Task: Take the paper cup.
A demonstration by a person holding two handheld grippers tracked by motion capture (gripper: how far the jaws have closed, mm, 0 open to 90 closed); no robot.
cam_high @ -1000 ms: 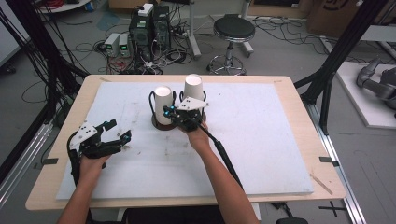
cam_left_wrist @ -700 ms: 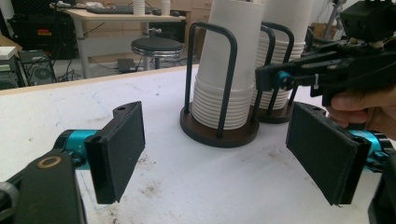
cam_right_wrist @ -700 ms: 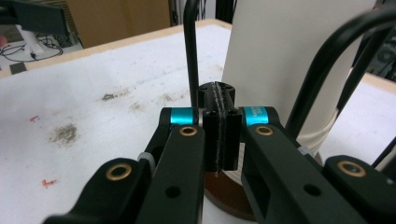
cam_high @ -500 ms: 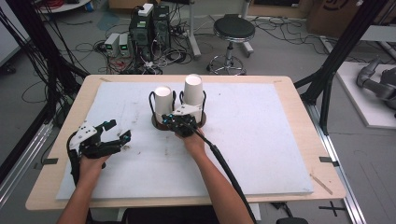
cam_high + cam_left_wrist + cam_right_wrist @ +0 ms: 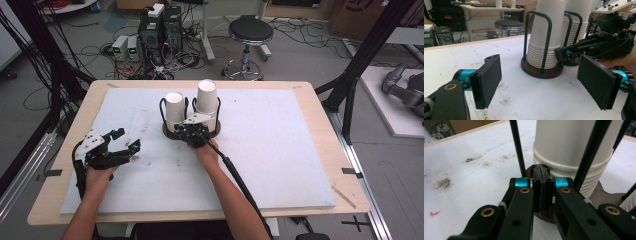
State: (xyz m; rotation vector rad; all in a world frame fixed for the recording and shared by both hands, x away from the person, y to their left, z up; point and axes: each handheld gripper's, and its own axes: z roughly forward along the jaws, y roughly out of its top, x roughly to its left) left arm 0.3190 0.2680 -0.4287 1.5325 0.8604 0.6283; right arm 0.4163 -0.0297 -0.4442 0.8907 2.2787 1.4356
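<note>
- Wooden table (image 5: 60, 202) covered by a white foam sheet (image 5: 280, 150), seen from above; office floor with a stool (image 5: 248, 31) and computer gear behind.
- Two stacks of white paper cups near the table's far middle, each upside down on a round dark base with black wire guard loops: left cup stack (image 5: 174, 111), slightly taller right cup stack (image 5: 207, 100).
- Right gripper (image 5: 186, 131) low at the front of the cup holders, jaws clenched flat against each other with nothing between them, tips pressed at the dark base (image 5: 541, 216) just before the ribbed rims of the nearer stack (image 5: 574, 152).
- Left gripper (image 5: 125, 145) well apart at the table's left, resting over the foam, jaws spread wide and empty; in its own view, black pads (image 5: 489, 75) framing the holders from a distance.
- Judged progress: early. Both stacks seated in their holders, no cup separated or lifted out.
- Likely remaining: steadying or shifting the holder with the closed right tips, then taking a cup off a stack, probably with the open left gripper.
</note>
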